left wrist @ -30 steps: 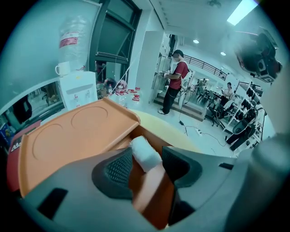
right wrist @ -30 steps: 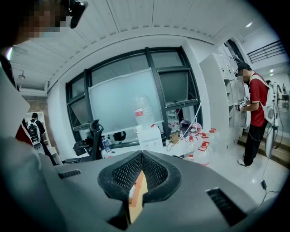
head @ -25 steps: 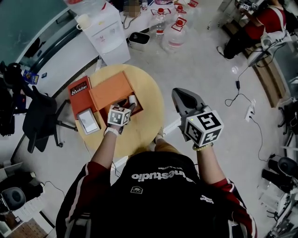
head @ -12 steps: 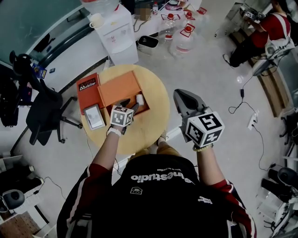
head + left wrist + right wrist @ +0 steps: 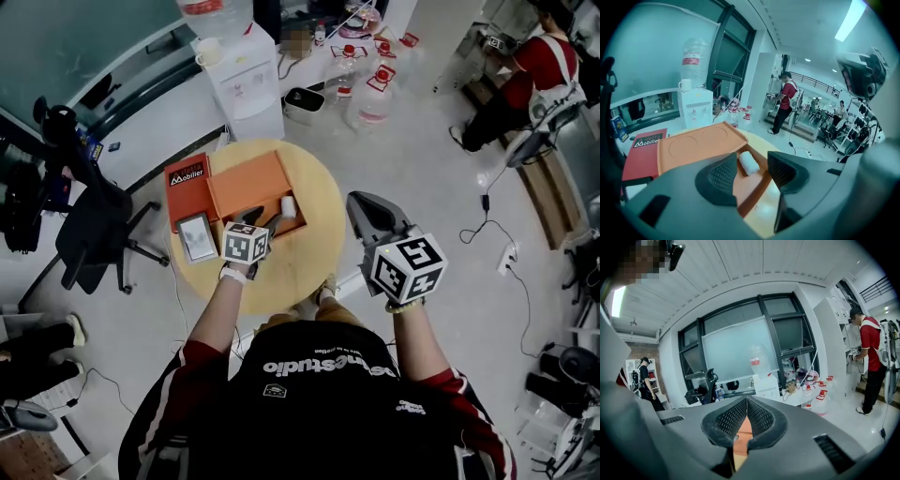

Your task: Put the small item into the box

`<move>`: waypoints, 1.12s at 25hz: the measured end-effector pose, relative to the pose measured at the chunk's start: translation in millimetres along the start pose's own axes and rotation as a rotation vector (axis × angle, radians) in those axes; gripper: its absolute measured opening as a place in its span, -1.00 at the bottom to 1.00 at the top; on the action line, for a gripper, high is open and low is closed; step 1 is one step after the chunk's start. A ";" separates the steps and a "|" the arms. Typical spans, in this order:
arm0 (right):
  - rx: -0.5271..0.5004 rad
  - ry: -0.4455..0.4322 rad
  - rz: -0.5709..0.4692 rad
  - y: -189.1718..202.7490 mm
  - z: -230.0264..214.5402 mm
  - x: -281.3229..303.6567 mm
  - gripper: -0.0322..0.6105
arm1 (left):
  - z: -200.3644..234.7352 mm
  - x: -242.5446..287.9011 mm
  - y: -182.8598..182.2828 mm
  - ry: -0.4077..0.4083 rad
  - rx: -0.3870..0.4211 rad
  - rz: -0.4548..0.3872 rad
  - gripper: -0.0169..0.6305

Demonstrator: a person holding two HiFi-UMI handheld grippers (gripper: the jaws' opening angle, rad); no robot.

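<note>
A small white roll [image 5: 289, 205] lies in the open compartment of the orange box [image 5: 246, 183] on the round wooden table [image 5: 314, 202]. My left gripper [image 5: 262, 219] hovers just short of it, open and empty. In the left gripper view the white roll [image 5: 749, 162] rests on the box floor beyond the spread left gripper [image 5: 751, 172], touching neither jaw. The orange box [image 5: 696, 144] fills the view's middle left. My right gripper [image 5: 362, 200] hangs off the table's right edge, above the floor. In its own view the right gripper [image 5: 746, 414] is shut with nothing between the pads.
A red lid [image 5: 186, 178] and a small grey-white tray [image 5: 197, 237] lie left of the box. Behind the table stand a water dispenser [image 5: 242, 73] and water jugs [image 5: 371, 92]. An office chair [image 5: 89, 225] is to the left. Cables [image 5: 487, 202] cross the floor; a person in red [image 5: 536, 66] stands far right.
The left gripper has drawn back a little from the white roll, which stays in the box. The right gripper has hardly moved. The head view has shifted.
</note>
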State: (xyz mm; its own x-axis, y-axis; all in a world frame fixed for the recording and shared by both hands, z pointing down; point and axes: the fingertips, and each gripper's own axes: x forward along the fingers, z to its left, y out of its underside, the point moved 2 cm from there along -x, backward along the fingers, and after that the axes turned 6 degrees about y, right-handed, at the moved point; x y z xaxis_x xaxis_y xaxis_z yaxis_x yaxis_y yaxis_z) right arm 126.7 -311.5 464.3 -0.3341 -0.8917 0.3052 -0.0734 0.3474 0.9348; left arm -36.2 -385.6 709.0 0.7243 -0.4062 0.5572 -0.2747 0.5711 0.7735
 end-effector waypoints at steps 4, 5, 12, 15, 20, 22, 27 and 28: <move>-0.004 0.002 0.003 0.4 6.1 -8.0 -0.81 | -4.3 -12.2 -8.6 0.005 -0.019 -0.046 -0.30; -0.007 0.003 0.002 0.1 8.3 -10.0 -0.81 | -6.2 -15.4 -9.8 0.010 -0.013 -0.052 -0.30; -0.035 0.000 -0.018 -10.1 20.2 -20.7 -0.81 | -16.5 -45.6 -36.3 0.005 0.015 -0.141 -0.30; -0.044 0.000 -0.032 -16.2 28.5 -25.9 -0.81 | -19.3 -64.5 -49.7 -0.004 0.026 -0.184 -0.30; -0.042 -0.003 -0.048 -18.6 40.0 -31.2 -0.81 | -21.3 -90.4 -63.7 -0.021 0.049 -0.226 -0.30; -0.044 -0.007 -0.054 -20.0 44.2 -33.3 -0.81 | -25.0 -99.4 -68.1 -0.022 0.060 -0.237 -0.30; -0.061 -0.010 -0.067 -26.0 55.3 -35.7 -0.81 | -34.6 -119.0 -67.8 0.008 0.048 -0.260 -0.30; -0.064 -0.010 -0.071 -28.4 56.3 -36.1 -0.81 | -36.6 -122.4 -67.7 0.017 0.037 -0.266 -0.30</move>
State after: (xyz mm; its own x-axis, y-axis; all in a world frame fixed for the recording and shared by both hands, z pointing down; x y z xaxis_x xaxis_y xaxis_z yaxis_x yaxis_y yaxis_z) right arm 87.9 -272.9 416.5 -0.3398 -0.9102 0.2367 -0.0370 0.2644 0.9637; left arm -83.1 -348.5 577.4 0.7843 -0.5263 0.3284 -0.0963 0.4197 0.9025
